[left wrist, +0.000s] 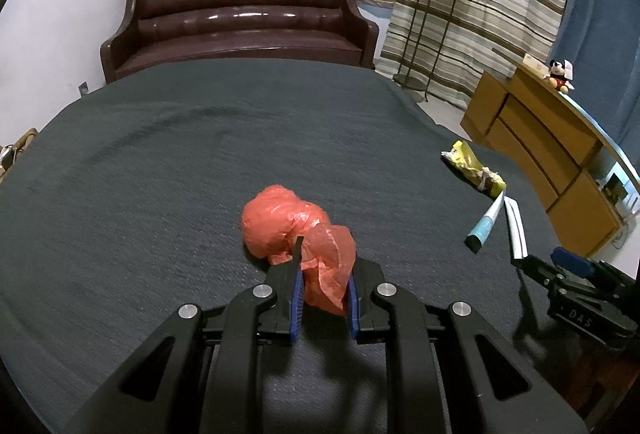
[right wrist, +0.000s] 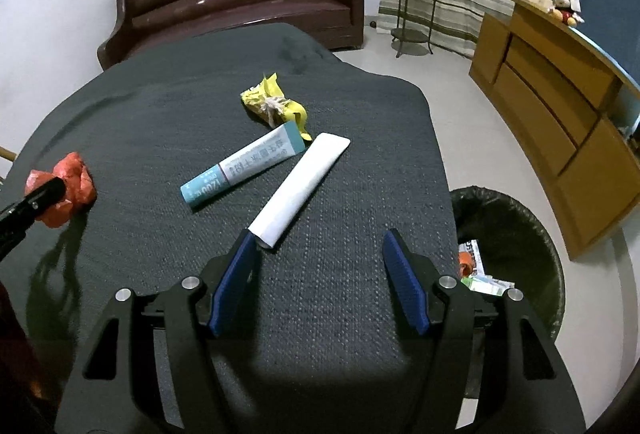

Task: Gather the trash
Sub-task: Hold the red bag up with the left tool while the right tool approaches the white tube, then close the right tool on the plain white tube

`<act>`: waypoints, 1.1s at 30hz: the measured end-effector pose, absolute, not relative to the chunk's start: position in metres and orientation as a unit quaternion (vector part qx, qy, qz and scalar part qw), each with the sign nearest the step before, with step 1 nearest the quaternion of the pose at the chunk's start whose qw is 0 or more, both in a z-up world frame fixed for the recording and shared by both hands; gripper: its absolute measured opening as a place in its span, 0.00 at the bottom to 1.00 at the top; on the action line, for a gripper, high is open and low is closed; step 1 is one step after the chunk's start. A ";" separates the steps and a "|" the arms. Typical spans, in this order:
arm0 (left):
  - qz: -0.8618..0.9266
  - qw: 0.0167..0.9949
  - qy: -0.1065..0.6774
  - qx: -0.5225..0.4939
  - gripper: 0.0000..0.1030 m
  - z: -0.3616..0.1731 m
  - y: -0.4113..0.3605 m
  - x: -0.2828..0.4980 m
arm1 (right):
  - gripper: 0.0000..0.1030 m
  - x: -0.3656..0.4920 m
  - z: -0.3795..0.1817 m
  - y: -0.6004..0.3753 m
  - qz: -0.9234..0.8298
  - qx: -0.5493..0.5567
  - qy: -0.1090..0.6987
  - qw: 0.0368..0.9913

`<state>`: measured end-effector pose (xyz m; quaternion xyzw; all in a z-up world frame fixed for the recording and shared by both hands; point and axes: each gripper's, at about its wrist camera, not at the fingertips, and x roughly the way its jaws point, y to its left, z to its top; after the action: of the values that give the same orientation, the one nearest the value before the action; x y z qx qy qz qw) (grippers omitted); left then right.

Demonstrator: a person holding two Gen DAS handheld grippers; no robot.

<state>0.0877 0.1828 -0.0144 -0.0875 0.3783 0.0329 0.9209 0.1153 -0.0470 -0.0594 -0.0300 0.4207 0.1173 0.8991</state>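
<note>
Here, a table [right wrist: 340, 314] under a dark grey cloth [left wrist: 200, 162] fills most of both views. Behind it stands a brown leather sofa [left wrist: 240, 22]; to the right, a wooden cabinet [right wrist: 552, 106] with a small plush toy [right wrist: 566, 12] on top. On the floor beside the table's right edge sits a bin [right wrist: 516, 230] lined with a black bag, some scraps already inside.

Left gripper [left wrist: 323, 274]: jaws nearly together, pinching a crumpled orange plastic bag [left wrist: 280, 222]. The bag's bulk rests on the cloth just ahead of the fingertips.

Right gripper [right wrist: 320, 254]: jaws spread wide, nothing between them. Its left fingertip is at the near end of a flat white packet [right wrist: 300, 186]; contact cannot be judged.

Other trash on the cloth, toward the right side: a white and teal tube [right wrist: 240, 166] lying just left of the white packet, roughly parallel, not touching. At the tube's far end, a crumpled yellow wrapper [right wrist: 272, 102] tied with white string.
</note>
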 end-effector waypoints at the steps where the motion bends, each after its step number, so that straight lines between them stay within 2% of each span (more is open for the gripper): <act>1: 0.031 0.921 0.379 -0.087 0.17 -0.015 0.182 0.087 | 0.62 0.116 -0.058 -0.048 0.119 -0.026 0.420 0.899; 8: 0.027 0.919 0.382 -0.095 0.18 -0.016 0.185 0.086 | 0.62 0.123 -0.049 -0.041 0.124 -0.012 0.406 0.905; 10: 0.026 0.917 0.386 -0.099 0.26 -0.017 0.186 0.087 | 0.62 0.127 -0.050 -0.037 0.126 -0.012 0.405 0.905; 12: 0.028 0.914 0.390 -0.107 0.42 -0.018 0.188 0.088 | 0.61 0.131 -0.052 -0.035 0.126 -0.013 0.408 0.904; 16: 0.040 0.913 0.389 -0.117 0.51 -0.018 0.191 0.089 | 0.59 0.137 -0.057 -0.031 0.119 -0.019 0.417 0.901; 18: 0.046 0.913 0.388 -0.120 0.58 -0.017 0.193 0.090 | 0.52 0.140 -0.060 -0.031 0.117 -0.016 0.426 0.897; 25: 0.055 0.908 0.394 -0.128 0.58 -0.019 0.196 0.099 | 0.42 0.139 -0.060 -0.030 0.111 -0.028 0.425 0.898; 27: 0.055 0.909 0.396 -0.121 0.46 -0.020 0.194 0.099 | 0.37 0.139 -0.060 -0.031 0.109 -0.033 0.423 0.899; 28: 0.052 0.908 0.399 -0.120 0.44 -0.021 0.194 0.099 | 0.35 0.139 -0.060 -0.032 0.108 -0.035 0.422 0.899; 30: 0.042 0.905 0.405 -0.126 0.31 -0.024 0.196 0.100 | 0.29 0.138 -0.060 -0.034 0.106 -0.036 0.420 0.900; 33: 0.040 0.904 0.406 -0.126 0.29 -0.026 0.197 0.100 | 0.23 0.136 -0.061 -0.038 0.106 -0.032 0.419 0.901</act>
<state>0.0997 0.1974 -0.0256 -0.1257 0.4059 0.0397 0.9044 0.1360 -0.0381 -0.0607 -0.0325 0.4186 0.1063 0.9013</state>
